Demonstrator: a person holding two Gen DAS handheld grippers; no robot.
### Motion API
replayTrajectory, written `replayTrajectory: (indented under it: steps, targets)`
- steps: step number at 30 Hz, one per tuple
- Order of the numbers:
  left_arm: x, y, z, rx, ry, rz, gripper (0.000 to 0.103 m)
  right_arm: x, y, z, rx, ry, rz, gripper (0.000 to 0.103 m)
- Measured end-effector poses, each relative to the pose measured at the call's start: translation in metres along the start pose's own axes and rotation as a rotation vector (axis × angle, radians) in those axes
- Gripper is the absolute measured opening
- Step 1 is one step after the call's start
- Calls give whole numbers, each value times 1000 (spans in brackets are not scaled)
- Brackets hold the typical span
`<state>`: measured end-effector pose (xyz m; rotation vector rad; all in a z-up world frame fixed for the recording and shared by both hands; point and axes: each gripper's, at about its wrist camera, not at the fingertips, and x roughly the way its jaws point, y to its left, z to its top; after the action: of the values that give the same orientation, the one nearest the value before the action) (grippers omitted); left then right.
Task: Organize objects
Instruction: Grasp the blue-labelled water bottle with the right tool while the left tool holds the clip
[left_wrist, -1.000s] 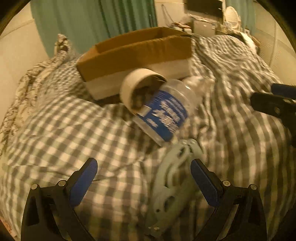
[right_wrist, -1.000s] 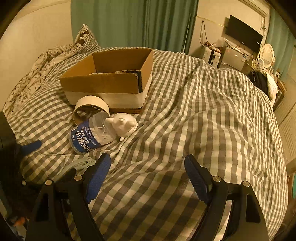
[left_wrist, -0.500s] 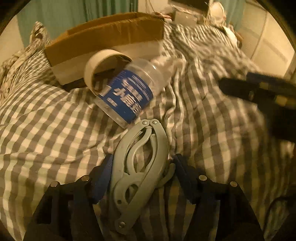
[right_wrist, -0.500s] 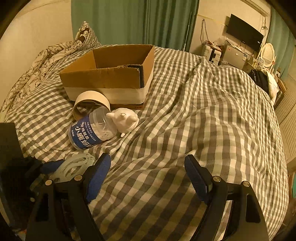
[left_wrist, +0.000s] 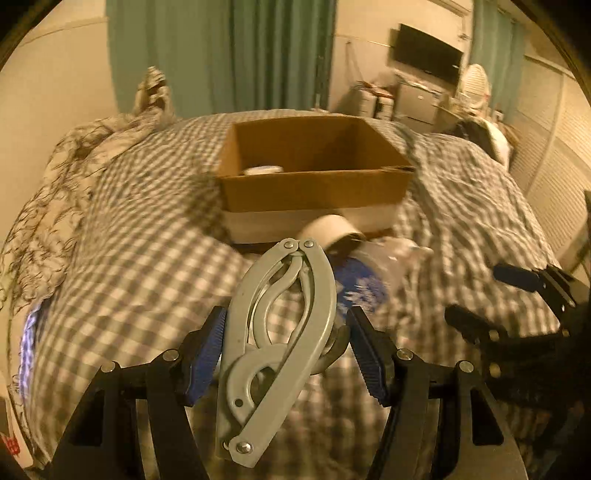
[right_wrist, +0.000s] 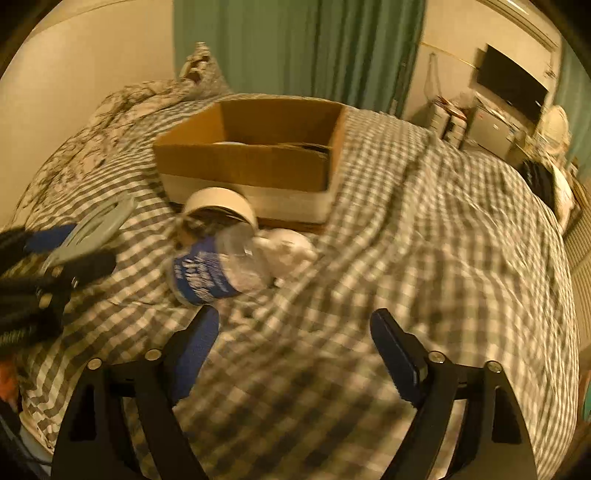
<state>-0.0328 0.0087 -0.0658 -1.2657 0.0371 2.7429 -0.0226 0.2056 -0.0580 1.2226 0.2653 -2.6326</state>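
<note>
My left gripper (left_wrist: 286, 345) has its blue-padded fingers (left_wrist: 208, 349) closed on the grey folding hanger (left_wrist: 280, 332), folded flat, lifted off the bed, its hinged end pointing ahead at the box. My right gripper (right_wrist: 293, 341) has its fingers spread wide with nothing between them, hovering over the checked duvet (right_wrist: 424, 258). Just ahead of its left finger a clear water bottle (right_wrist: 218, 267) with a blue label lies on its side on the duvet. A small white figurine (right_wrist: 291, 247) sits touching the bottle on its right. A roll of tape (right_wrist: 221, 205) stands just behind the bottle, touching or nearly touching it; blur, I cannot tell which. Behind the tape is the open cardboard box (right_wrist: 255, 162), sitting on the bed, with something pale and round inside that I can't identify. Far back: patterned bedding (right_wrist: 110, 122) at the left, green curtains (right_wrist: 295, 48), a wall TV (right_wrist: 511, 90) at the right.
</note>
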Motion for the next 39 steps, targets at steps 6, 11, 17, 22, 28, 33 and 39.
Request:
replayTrajectory:
  steps: [6, 11, 17, 22, 28, 33, 39]
  targets:
    - [0, 30, 1, -28, -12, 51, 67, 16, 35, 13, -121, -26, 54, 93]
    - [4, 43, 2, -46, -15, 73, 67, 40, 57, 25, -195, -14, 88, 94]
    - [16, 56, 1, -83, 7, 51, 67, 71, 67, 30, -216, 49, 89, 94]
    - [22, 59, -1, -90, 18, 36, 67, 85, 72, 29, -241, 82, 54, 94]
    - [22, 58, -2, -94, 18, 32, 67, 98, 69, 27, -229, 122, 27, 94]
    - [21, 57, -2, -96, 18, 28, 67, 100, 62, 28, -197, 117, 33, 90]
    - [13, 50, -1, -82, 11, 19, 67, 83, 59, 24, -177, 87, 51, 90]
